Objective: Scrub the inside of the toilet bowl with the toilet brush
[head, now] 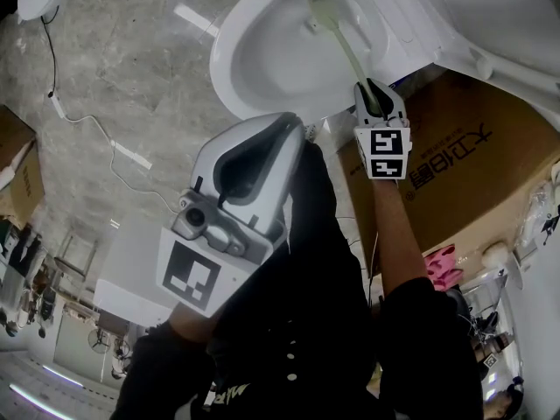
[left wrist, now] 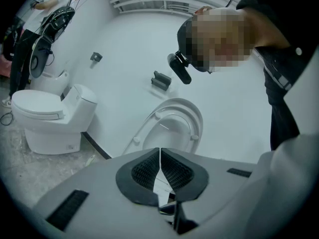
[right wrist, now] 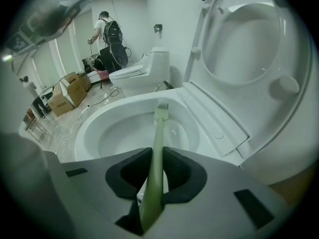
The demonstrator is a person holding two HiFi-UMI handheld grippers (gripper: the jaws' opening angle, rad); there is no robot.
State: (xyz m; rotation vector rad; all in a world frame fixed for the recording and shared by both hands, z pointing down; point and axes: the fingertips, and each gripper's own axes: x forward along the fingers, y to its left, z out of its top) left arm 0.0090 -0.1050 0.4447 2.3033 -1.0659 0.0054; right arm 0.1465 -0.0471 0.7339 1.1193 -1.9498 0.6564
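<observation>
Right gripper: jaws clenched on my brush handle | bristle head inside the bowl, near its back wall | I judge it light, stiff, slick plastic, so grip the handle firmly | left gripper: jaws closed, empty, held aside

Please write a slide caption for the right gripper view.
Right gripper holds green toilet brush, its head inside the toilet bowl.

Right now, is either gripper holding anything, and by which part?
The right gripper clamps the toilet brush by its green handle, far from the bristle head. The left gripper has its jaws together on nothing.
</observation>
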